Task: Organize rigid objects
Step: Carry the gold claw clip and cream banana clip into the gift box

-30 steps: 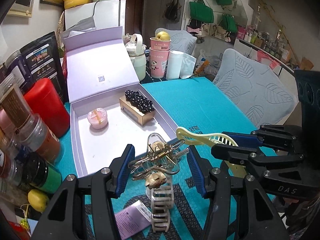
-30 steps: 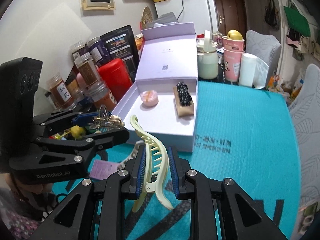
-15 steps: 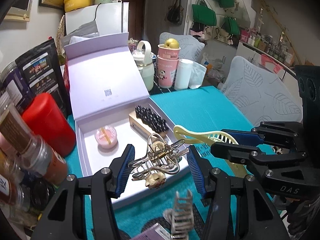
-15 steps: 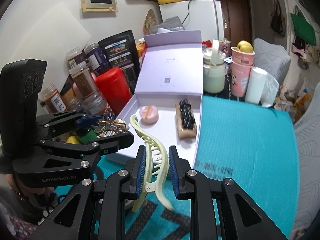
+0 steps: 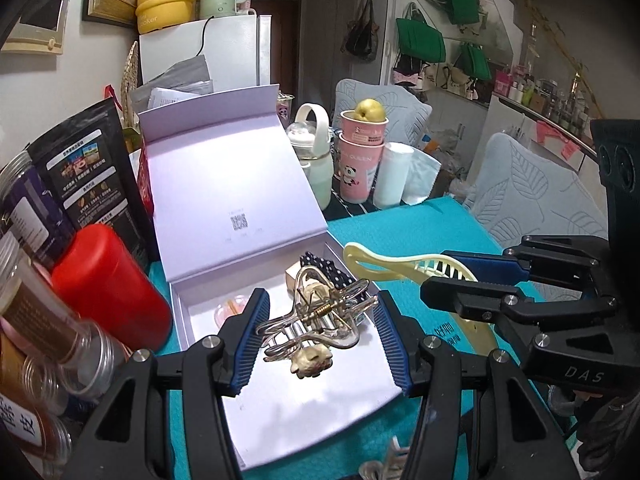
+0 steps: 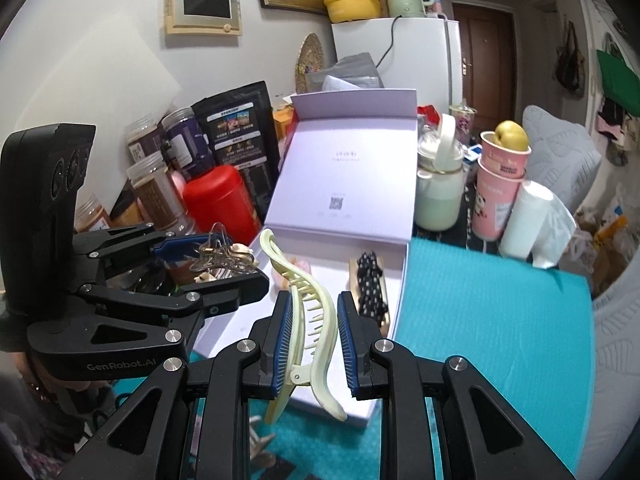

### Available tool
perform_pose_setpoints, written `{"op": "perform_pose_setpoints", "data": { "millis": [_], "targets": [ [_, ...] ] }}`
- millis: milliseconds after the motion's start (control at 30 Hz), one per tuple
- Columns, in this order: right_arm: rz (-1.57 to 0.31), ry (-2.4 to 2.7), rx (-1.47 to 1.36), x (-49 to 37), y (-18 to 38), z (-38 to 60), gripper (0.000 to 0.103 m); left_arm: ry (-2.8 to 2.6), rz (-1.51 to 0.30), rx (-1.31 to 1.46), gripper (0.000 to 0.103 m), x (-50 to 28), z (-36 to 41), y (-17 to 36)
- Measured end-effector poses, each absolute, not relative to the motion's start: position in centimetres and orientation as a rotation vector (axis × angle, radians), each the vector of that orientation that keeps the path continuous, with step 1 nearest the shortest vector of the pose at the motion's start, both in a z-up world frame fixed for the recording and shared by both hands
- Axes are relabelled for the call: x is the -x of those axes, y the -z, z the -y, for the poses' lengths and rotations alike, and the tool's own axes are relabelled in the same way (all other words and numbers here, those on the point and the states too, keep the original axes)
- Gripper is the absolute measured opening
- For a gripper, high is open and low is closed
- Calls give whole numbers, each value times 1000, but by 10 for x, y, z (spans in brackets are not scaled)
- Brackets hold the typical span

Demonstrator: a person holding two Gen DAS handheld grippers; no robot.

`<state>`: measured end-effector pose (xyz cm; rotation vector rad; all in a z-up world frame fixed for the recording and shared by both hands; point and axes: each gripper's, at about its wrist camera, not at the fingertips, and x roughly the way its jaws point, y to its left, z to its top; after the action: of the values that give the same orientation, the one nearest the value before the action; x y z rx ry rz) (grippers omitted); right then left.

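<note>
Left gripper [image 5: 318, 334]: clamped a gold wire hair claw [image 5: 316, 322], long axis crosswise between the pads, held over the box [image 5: 280, 408] interior
Right gripper [image 6: 312, 342]: closed on a pale yellow hair clip [image 6: 308, 304], long axis pointing forward toward the box's near edge
Right view only: left gripper's side profile

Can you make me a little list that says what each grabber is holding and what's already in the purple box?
left gripper: shut on metal hair clip, above the box
right gripper: shut on yellow claw clip
purple box: lid open, on the teal mat
inside box: polka-dot clip, small pink jar
</note>
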<state>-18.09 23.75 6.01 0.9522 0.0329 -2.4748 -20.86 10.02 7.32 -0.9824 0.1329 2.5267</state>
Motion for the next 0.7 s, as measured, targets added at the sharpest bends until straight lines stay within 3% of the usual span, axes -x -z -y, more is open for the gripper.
{"op": "perform_pose_setpoints", "data": {
  "millis": [700],
  "targets": [
    [-82,2421,-990,236,-46,-225,23,-2579,-145,1100,53,259,-86,-40]
  ]
}}
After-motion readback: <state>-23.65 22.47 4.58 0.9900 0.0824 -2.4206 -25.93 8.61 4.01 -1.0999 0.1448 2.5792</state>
